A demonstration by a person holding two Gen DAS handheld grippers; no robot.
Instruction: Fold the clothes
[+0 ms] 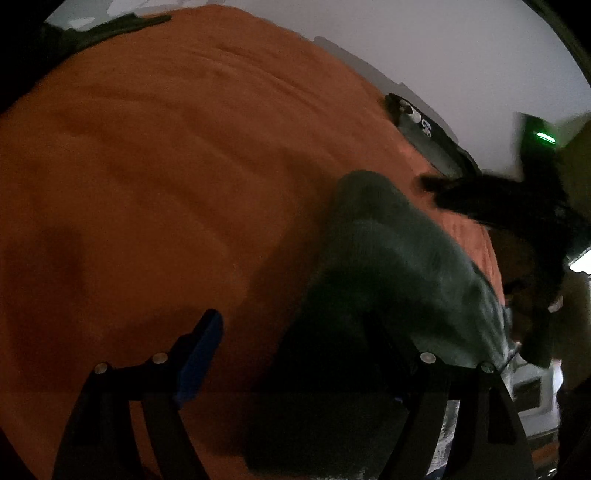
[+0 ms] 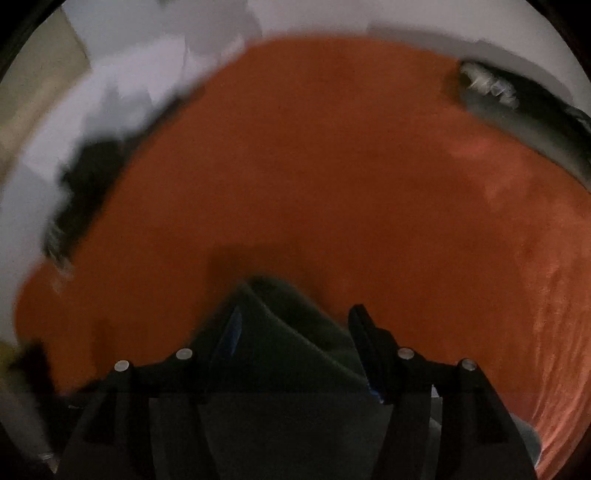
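A dark green garment (image 1: 399, 258) lies bunched on the orange cover (image 1: 147, 166), low and to the right in the left wrist view. My left gripper (image 1: 295, 332) is open wide. Its blue-padded finger (image 1: 201, 354) hangs over bare cover, and the other finger is under the garment's edge. In the right wrist view a peaked fold of the same garment (image 2: 291, 332) sits between the fingers of my right gripper (image 2: 295, 325). The jaws stand apart, and I see no pad pressing on the cloth.
A folded dark grey garment with white print (image 1: 424, 129) (image 2: 517, 107) lies at the cover's far right edge. Another dark garment (image 1: 110, 29) (image 2: 85, 177) lies at the far left edge. A blurred black device with a green light (image 1: 546, 137) hovers on the right. Pale bedding surrounds the orange cover (image 2: 332, 166).
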